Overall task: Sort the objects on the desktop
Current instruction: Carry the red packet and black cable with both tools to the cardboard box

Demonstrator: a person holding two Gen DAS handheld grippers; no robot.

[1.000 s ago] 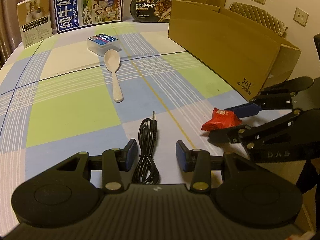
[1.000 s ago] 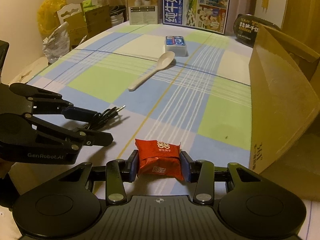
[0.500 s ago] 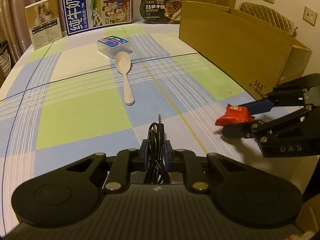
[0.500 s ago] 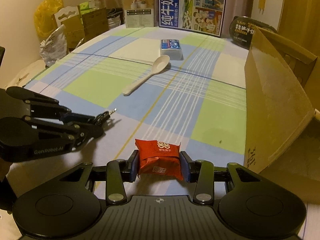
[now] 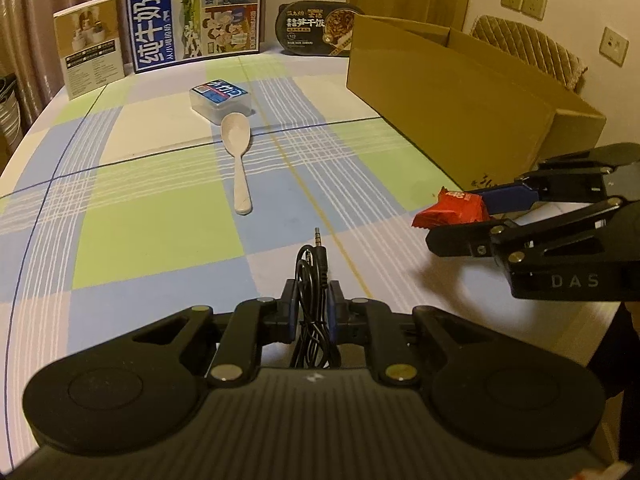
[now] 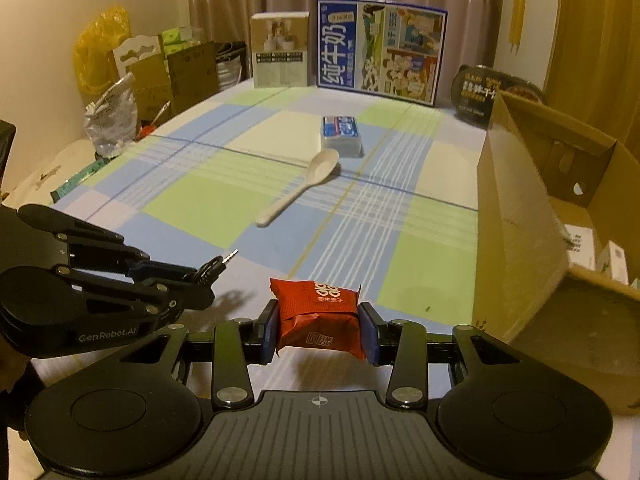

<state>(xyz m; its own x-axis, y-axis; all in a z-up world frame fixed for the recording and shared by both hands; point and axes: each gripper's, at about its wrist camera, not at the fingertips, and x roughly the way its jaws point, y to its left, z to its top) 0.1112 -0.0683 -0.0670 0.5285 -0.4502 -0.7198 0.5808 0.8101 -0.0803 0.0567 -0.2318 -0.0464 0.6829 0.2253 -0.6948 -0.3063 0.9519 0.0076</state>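
Observation:
My left gripper [image 5: 313,304] is shut on a coiled black audio cable [image 5: 314,276], whose jack plug sticks out forward over the checked tablecloth [image 5: 160,216]. In the right wrist view the same left gripper [image 6: 200,280] shows at the left with the cable [image 6: 210,268] pinched in it. My right gripper [image 6: 319,334] is shut on a red snack packet [image 6: 318,312], held just above the cloth. From the left wrist view, that right gripper [image 5: 476,220] and the red packet [image 5: 452,210] hang at the right, close to the cardboard box [image 5: 448,120].
A white spoon [image 5: 238,160] and a small clear plastic box [image 5: 220,98] lie mid-table. A milk carton [image 5: 196,16], a booklet box [image 5: 90,62] and a black meal tub [image 5: 318,28] stand at the back. The open cardboard box [image 6: 528,216] holds small packages. Bags and boxes sit off the table's left.
My left gripper closed from open onto the cable and lifted it slightly. My right gripper rose a little with the red packet still in it.

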